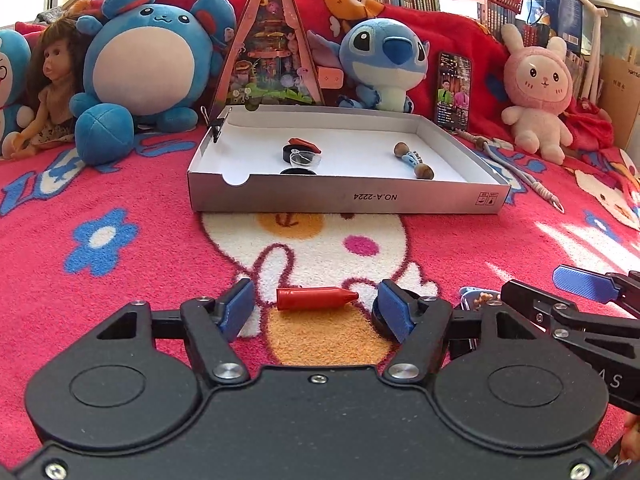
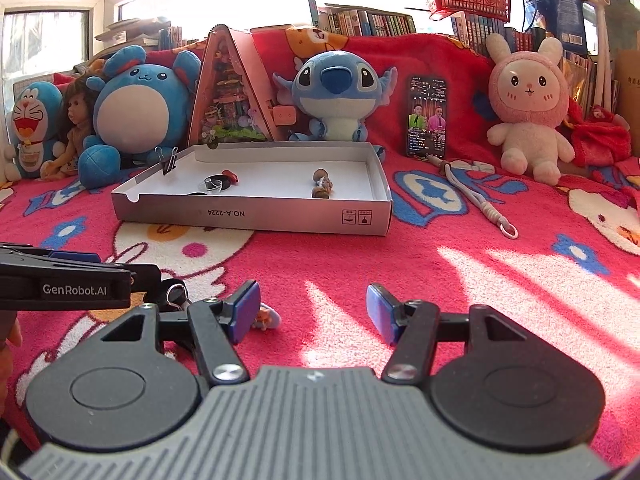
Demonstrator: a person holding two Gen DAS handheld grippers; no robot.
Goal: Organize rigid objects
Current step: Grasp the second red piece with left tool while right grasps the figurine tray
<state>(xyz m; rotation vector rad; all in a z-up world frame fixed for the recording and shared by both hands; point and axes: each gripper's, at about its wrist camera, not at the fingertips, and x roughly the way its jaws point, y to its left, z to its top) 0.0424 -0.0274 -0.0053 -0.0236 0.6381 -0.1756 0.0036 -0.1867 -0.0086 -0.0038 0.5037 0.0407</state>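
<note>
1. We see our left tongs (image 1: 316, 312) spread wide and holding nothing. A red bullet-shaped cap (image 1: 316, 298) lies sideways on the pink fleece blanket (image 1: 120, 280) between the two blue pads, touching neither.
2. Our right tongs (image 2: 312, 312) are also spread wide and empty. A small trinket (image 2: 266, 318) lies on the blanket just beside their left pad.
3. Farther ahead sits the shallow white cardboard box (image 1: 344, 198). It already holds a black disc with a clear dish (image 1: 305, 159) and a blue-and-brown beaded piece (image 1: 412, 158).
4. Risk, as we judge it: the cap is round and could roll off on the soft pile if one pad meets it first, or squirt out from a pinch near its tapered tip.
5. Risk: a dark round object (image 1: 380, 318) sits just behind the left tongs' right pad; closing could drag or trap it.
6. Risk: the two tongs are near each other, so lifting one could knock the other.
7. Risk: a low carry could clip the box's front wall and shove it.
</note>
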